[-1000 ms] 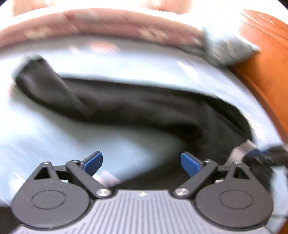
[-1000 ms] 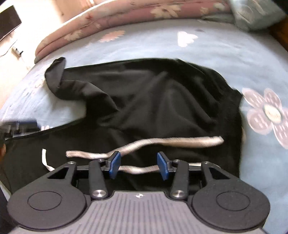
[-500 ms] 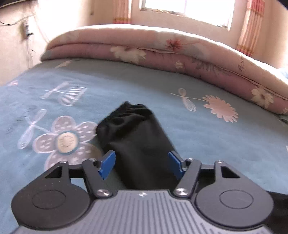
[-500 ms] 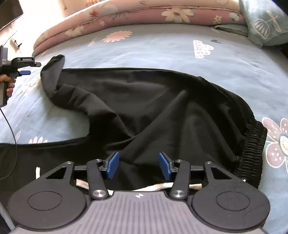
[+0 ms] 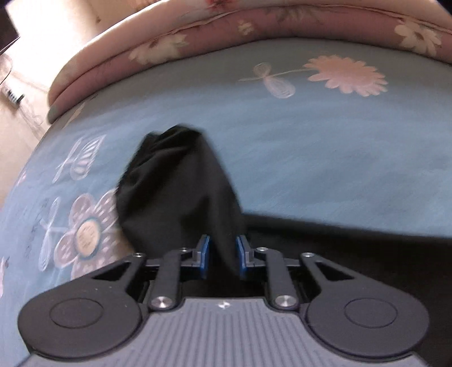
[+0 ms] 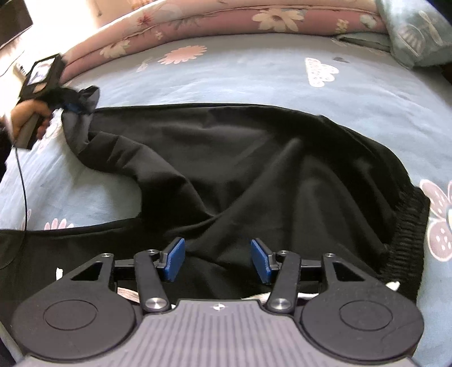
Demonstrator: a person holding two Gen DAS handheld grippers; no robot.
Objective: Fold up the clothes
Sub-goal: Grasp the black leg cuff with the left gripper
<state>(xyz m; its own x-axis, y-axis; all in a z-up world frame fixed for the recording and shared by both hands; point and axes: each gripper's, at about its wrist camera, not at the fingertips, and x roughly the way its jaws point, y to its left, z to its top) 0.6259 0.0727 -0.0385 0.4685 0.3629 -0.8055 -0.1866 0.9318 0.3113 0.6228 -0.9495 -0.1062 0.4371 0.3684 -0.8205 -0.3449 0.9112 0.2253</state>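
Note:
Black trousers (image 6: 254, 169) lie spread and creased on the blue flowered sheet (image 6: 254, 70), elastic waistband (image 6: 406, 234) to the right. One leg end (image 5: 175, 183) reaches out to the far left. My left gripper (image 5: 223, 248) is closing on that leg, and the cloth fills the narrow gap between its blue pads. In the right wrist view the left gripper (image 6: 70, 104) sits at the leg's tip, held by a hand (image 6: 25, 115). My right gripper (image 6: 217, 254) stands open just above the trousers near the waist. Bits of white drawstring (image 6: 394, 285) show beneath it.
A folded pink floral quilt (image 6: 254, 17) runs along the far side of the bed, with a blue pillow (image 6: 418, 34) at the far right. A thin cable (image 6: 24, 183) hangs from the left gripper. The bed's left edge (image 5: 42, 135) is close to the leg end.
The left gripper swung over to the far leg end and its jaws narrowed onto the cloth. The right gripper crept forward over the trousers and its jaws widened a little.

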